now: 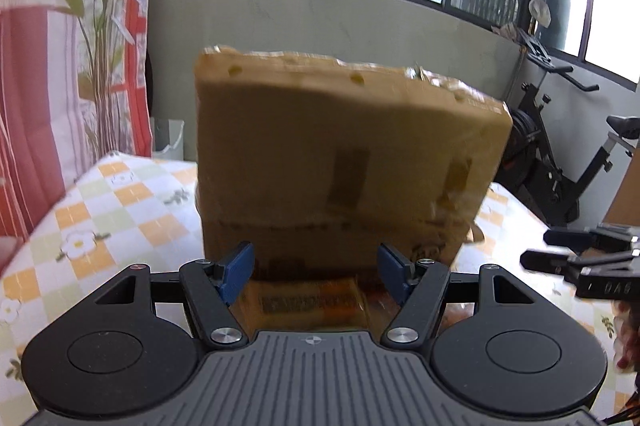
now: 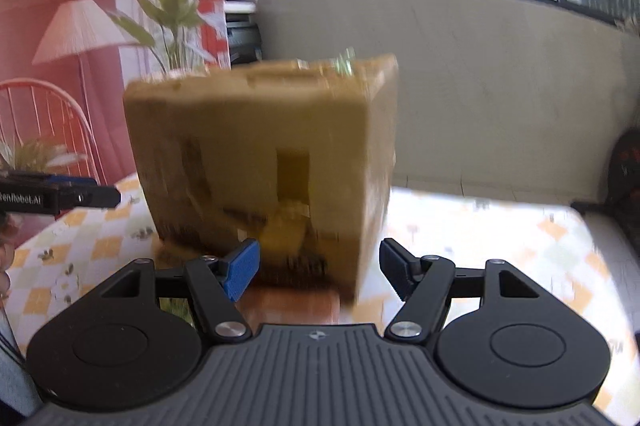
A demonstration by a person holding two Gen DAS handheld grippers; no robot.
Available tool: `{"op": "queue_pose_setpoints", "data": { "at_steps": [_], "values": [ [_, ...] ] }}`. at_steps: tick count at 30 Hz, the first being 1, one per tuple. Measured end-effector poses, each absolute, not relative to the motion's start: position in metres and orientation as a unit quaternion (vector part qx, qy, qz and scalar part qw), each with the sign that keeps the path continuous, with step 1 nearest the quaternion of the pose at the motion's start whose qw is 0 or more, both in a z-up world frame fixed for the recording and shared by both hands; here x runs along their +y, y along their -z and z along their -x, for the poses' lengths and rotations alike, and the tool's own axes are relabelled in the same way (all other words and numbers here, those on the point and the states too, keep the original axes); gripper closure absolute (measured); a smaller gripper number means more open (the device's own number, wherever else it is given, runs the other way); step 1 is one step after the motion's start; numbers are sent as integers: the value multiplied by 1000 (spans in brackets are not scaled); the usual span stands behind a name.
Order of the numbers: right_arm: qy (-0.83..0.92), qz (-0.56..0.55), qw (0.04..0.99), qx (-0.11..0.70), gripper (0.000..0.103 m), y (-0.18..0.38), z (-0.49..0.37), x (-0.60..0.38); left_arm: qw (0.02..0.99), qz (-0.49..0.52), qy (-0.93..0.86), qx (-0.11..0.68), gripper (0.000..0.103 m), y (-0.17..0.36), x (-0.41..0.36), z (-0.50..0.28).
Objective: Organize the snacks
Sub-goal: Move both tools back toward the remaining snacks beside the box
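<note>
Tall brown cardboard box (image 1: 344, 162) stands upright mid-table on the checked orange-and-white floral tablecloth (image 1: 120, 202). Its faces are creased, with glossy tape patches, small round holes near the top edge and dark print along the base; motion blur hides the lettering. A flat orange snack packet (image 1: 308, 302) lies just in front of it. Left gripper (image 1: 316, 272) and right gripper (image 2: 318, 272) both stand wide, blue pads (image 1: 238, 272) gripping nothing, each facing the box.

My matt brown cardboard box (image 1: 344, 154) bears glossy tape patches; beneath it, smooth printed checked tablecloth (image 1: 120, 202), faintly shiny.
</note>
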State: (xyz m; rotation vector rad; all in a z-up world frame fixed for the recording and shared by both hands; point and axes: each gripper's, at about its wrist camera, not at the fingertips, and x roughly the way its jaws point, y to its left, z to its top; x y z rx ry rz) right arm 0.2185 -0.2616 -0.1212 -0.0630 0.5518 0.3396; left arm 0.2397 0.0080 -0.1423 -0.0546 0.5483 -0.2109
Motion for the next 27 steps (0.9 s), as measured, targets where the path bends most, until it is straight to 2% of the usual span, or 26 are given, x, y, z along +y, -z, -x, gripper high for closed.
{"op": "queue_pose_setpoints", "data": {
  "at_steps": [10,15,19,27],
  "values": [
    [-171,18,919,354,34,172,-192,-246,947,36,108,301,34,175,3,-226],
    [-198,48,907,368,24,185,-177,-229,944,38,108,310,34,184,1,-217],
    [-204,106,897,378,23,199,-179,-219,943,41,110,312,34,189,1,-212],
    [-222,90,892,384,21,210,-190,-215,943,36,110,311,34,192,-2,-203]
  ]
}}
